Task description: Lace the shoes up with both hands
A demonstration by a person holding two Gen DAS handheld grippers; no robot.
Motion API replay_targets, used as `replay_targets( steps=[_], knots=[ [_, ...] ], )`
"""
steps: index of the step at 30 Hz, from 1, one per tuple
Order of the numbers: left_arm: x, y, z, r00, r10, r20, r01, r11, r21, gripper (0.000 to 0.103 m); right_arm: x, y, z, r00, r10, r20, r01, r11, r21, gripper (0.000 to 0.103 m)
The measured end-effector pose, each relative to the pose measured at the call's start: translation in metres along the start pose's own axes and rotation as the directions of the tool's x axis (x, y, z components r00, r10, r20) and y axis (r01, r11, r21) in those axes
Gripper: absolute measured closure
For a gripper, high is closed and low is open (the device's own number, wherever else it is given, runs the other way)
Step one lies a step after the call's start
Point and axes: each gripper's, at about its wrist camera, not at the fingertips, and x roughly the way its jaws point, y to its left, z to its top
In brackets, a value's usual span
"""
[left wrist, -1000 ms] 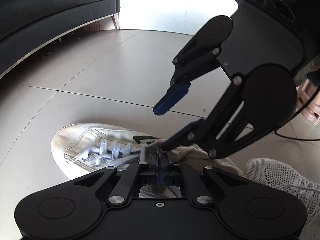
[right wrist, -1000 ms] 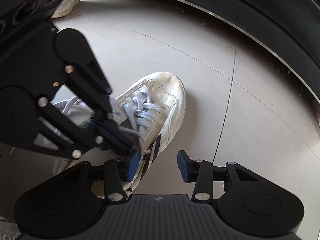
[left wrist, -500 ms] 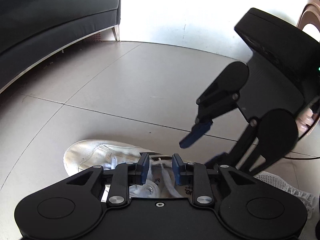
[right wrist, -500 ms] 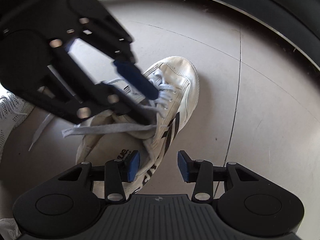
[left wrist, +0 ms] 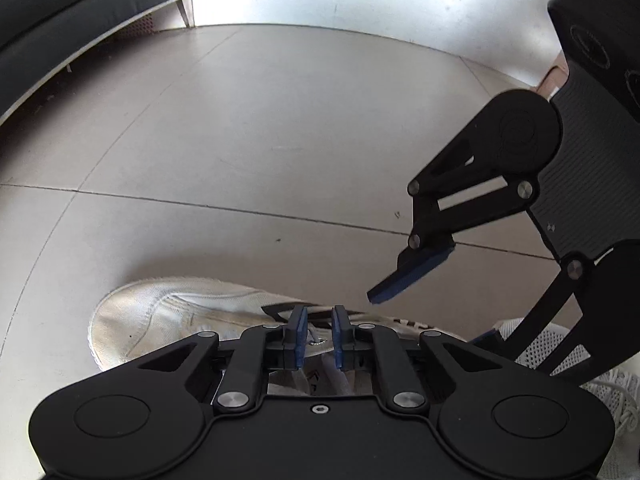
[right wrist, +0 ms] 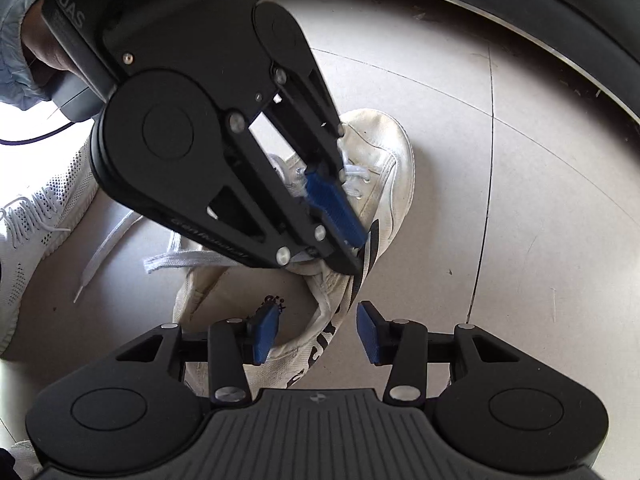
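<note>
Domestic interior, most likely a living room. Evidence: floor (left wrist: 248, 128) of large pale grey tiles with thin dark grout lines; dark upholstered sofa (left wrist: 72, 12) on a slim tapered metal leg (left wrist: 186, 10) with a bright trim strip along its base, filling the top left corner of the left wrist view; strong daylight washing out the far floor beyond it. Further evidence: white canvas sneaker (right wrist: 380, 168) lying on the tiles, and a white knit shoe (right wrist: 36, 216) near it.

White shoe (right wrist: 384, 160), black stripes; grey floor (left wrist: 280, 120).
</note>
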Motion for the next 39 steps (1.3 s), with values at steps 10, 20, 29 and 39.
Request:
replay_targets(
  steps=[10, 20, 29, 39],
  knots=[
    [-0.005, 0.012, -0.006, 0.998, -0.022, 0.055, 0.025, 0.999, -0.042, 0.103, -0.011, 0.01, -0.004, 1.0, 0.02, 0.007, -0.02, 1.0, 0.001, 0.052],
    [-0.027, 0.049, 0.031, 0.926, 0.209, 0.315, -0.24, 0.968, 0.065, 0.103, -0.013, 0.022, -0.001, 0.998, 0.03, 0.054, -0.03, 0.999, -0.014, 0.045],
    [-0.061, 0.07, 0.018, 0.978, 0.021, 0.208, 0.004, 0.993, -0.121, 0.058, 0.001, 0.01, 0.0, 0.998, 0.036, 0.052, -0.035, 0.999, -0.018, 0.042],
    [-0.009, 0.025, -0.002, 0.989, -0.15, 0.011, 0.15, 0.989, -0.011, 0.103, 0.01, 0.006, 0.005, 0.998, 0.038, 0.04, -0.036, 0.998, -0.044, 0.035]
  ],
)
